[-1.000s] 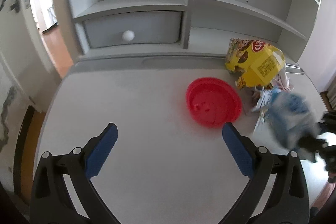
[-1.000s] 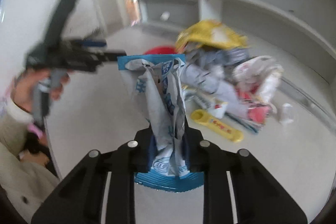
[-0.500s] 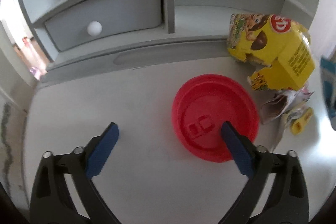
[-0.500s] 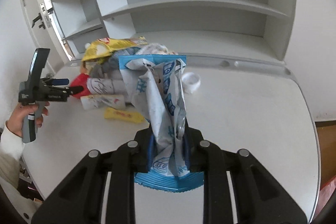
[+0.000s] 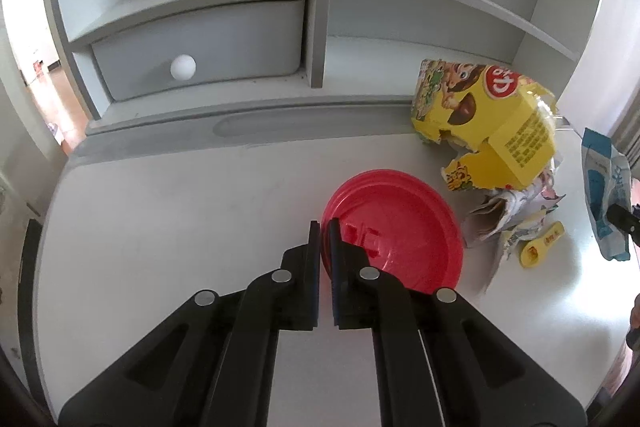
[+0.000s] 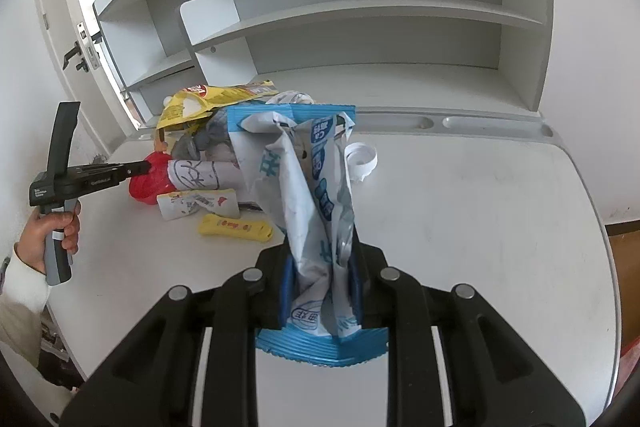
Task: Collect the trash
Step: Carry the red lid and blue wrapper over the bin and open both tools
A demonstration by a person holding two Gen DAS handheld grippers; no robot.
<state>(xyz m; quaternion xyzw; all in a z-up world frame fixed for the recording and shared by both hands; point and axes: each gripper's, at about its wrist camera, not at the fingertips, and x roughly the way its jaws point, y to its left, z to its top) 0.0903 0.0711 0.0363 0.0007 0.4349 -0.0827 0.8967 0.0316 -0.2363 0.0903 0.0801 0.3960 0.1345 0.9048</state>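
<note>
A red plastic lid (image 5: 400, 235) lies on the white desk (image 5: 180, 227). My left gripper (image 5: 324, 227) is shut on the lid's left rim, and red shows between the pads. In the right wrist view the same gripper (image 6: 140, 167) reaches the lid (image 6: 152, 183) from the left, held by a hand (image 6: 48, 235). My right gripper (image 6: 320, 259) is shut on a crumpled blue-and-white bag (image 6: 304, 195) that stands up above the desk. A torn yellow box (image 5: 492, 131), crumpled wrappers (image 5: 504, 211) and a yellow sachet (image 6: 236, 227) lie piled beside the lid.
A white round cap (image 6: 360, 159) sits behind the bag. Grey shelves (image 6: 360, 11) rise at the back of the desk, with a drawer and its white knob (image 5: 183, 67) on the left. A grooved ledge (image 6: 480, 125) runs along the desk's rear.
The left gripper went from wide open to shut, closing on the red lid's rim after moving toward it. The right gripper swung right with the bag, then held still.
</note>
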